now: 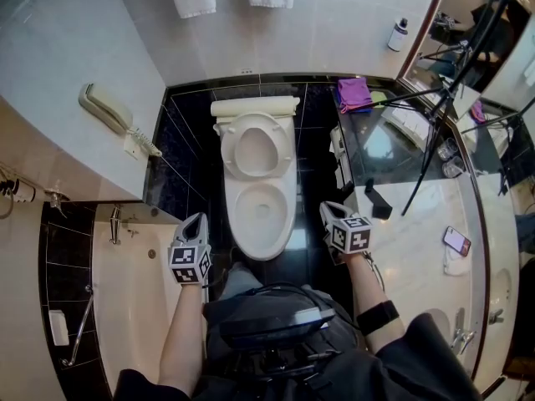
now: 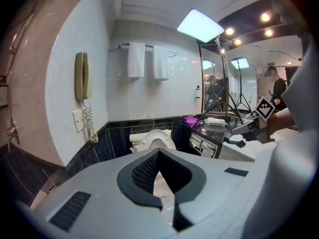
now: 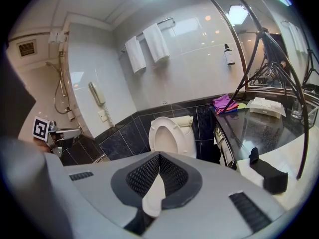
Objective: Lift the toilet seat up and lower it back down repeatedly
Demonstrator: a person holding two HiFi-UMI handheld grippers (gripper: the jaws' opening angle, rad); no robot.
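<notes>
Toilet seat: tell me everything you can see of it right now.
The toilet seat is a glossy white oval ring, plastic by its look, with an open middle. It stands raised, tipped back against what seems to be the lid behind it, above the open bowl. No gripper touches it: the left gripper and the right gripper hang near the bowl's front, one on each side, clear of the seat.

The person's grey two-jaw left gripper (image 1: 195,219) and matching right gripper (image 1: 327,210) are held out in front, level with each other and well apart. Both point forward and tilt somewhat downward. Each gripper's jaws are brought together, tip to tip. The bare left forearm (image 1: 182,332) and right forearm (image 1: 365,284) reach out behind them. A black band (image 1: 378,316) circles the right forearm.
</notes>
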